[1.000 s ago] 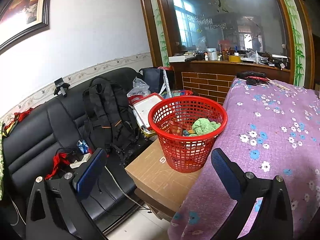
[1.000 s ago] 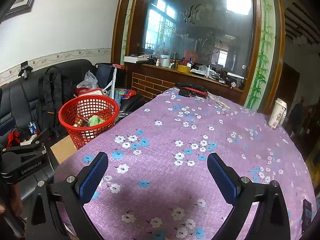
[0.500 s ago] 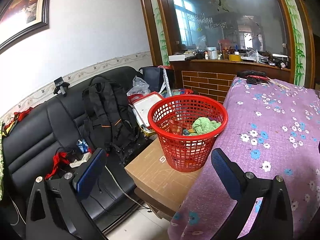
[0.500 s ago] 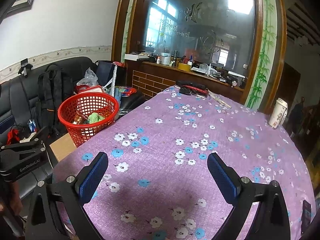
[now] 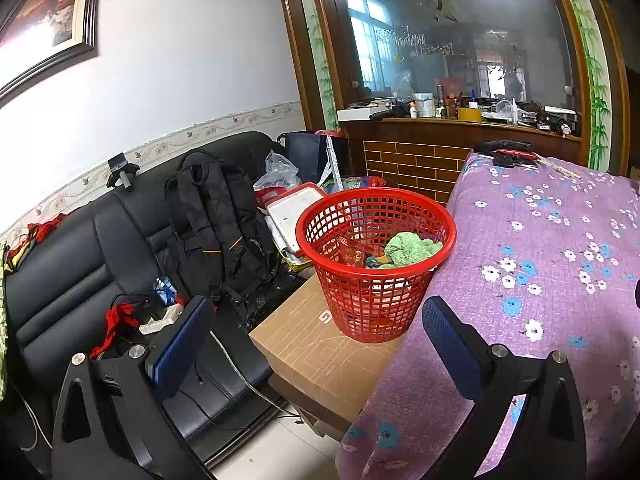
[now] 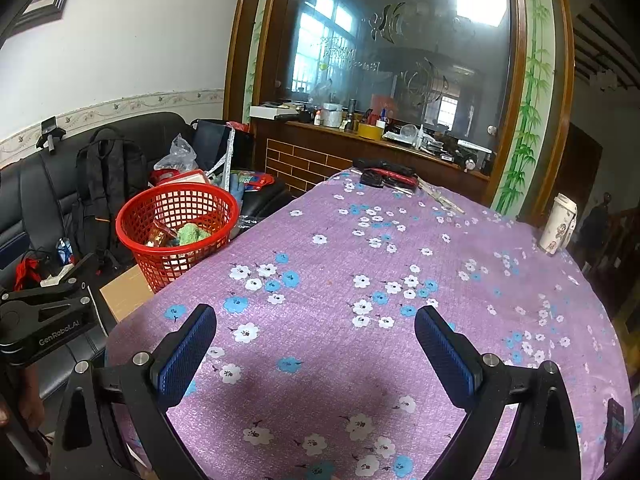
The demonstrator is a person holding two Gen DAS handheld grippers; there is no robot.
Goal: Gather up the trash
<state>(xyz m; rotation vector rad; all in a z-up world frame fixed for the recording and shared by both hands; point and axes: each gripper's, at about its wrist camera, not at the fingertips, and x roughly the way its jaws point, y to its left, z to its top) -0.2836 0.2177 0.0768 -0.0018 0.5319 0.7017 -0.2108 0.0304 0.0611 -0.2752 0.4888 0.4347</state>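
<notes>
A red mesh basket (image 5: 376, 264) stands on a brown cardboard box (image 5: 328, 356) beside the table; it also shows in the right wrist view (image 6: 178, 228). Inside lie a green crumpled lump (image 5: 412, 248) and a red wrapper (image 5: 354, 254). My left gripper (image 5: 316, 344) is open and empty, held short of the basket, over the box and sofa edge. My right gripper (image 6: 316, 344) is open and empty above the purple flowered tablecloth (image 6: 400, 264). The left gripper's body (image 6: 44, 320) shows at the left of the right wrist view.
A black sofa (image 5: 80, 264) carries a black backpack (image 5: 220, 216), bags and cables. On the table's far end lie black and red tools (image 6: 386, 176) and a white cup (image 6: 558, 224). A cluttered wooden counter (image 6: 380, 136) stands behind.
Both views have shifted only slightly; the right gripper has drifted a little, so the basket sits slightly nearer in its view. Both grippers stay open and empty.
</notes>
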